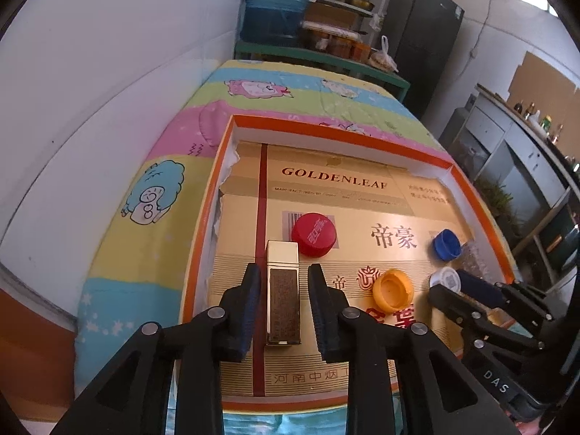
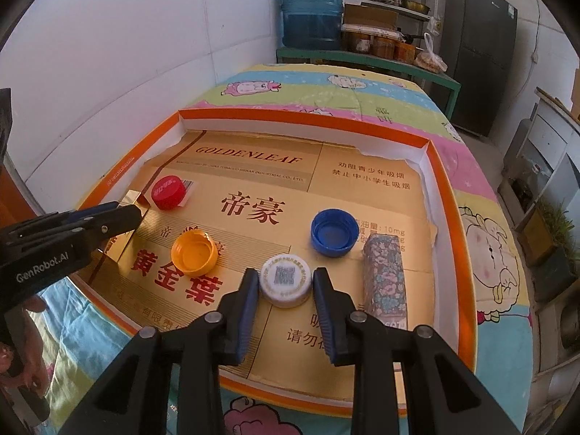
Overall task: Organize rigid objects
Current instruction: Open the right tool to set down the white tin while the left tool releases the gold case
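Observation:
An orange-rimmed tray (image 1: 340,137) lined with gold card holds the objects. A gold rectangular box (image 1: 282,301) lies flat between the fingers of my left gripper (image 1: 284,268), with a gap on each side; that gripper is open. A red cap (image 1: 314,233) sits just beyond it. In the right wrist view my right gripper (image 2: 285,272) is shut on a white cap (image 2: 285,281) that rests on the card. An orange cap (image 2: 194,252) lies to the left, a blue cap (image 2: 334,235) and a floral-patterned box (image 2: 386,279) to the right.
The tray sits on a bed with a cartoon-print cover (image 2: 489,253). A white wall (image 1: 90,108) runs along the left. A blue water jug (image 2: 311,11), shelves and a dark fridge (image 2: 478,54) stand beyond the bed. A hand (image 2: 21,326) holds the left gripper.

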### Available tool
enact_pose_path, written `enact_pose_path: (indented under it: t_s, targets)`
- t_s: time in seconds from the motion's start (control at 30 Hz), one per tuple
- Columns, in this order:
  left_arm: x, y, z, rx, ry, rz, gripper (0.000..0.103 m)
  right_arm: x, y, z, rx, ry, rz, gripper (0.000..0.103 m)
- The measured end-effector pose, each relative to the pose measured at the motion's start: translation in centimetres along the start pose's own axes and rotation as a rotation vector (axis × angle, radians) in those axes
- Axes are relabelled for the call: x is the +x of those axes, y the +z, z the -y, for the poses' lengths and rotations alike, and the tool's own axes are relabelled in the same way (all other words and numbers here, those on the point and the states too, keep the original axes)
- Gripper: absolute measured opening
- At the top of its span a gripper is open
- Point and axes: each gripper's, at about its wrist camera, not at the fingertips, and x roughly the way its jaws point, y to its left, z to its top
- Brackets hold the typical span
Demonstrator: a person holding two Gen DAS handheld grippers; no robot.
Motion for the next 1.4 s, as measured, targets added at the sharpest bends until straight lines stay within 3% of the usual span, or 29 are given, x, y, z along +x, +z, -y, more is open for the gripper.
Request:
enact_pose_path:
  t_s: [0.17, 1.4]
  targets:
    - [-0.1, -0.1, 0.2, 0.011, 0.004, -0.002, 0.030, -0.1, -0.2, 0.2, 0.010, -0.004, 0.005, 0.038]
    - [-7.5, -1.2, 2.5, 0.078, -0.007, 0.105, 0.030, -5.5, -1.6, -0.8, 0.012, 0.002, 0.068, 0.038]
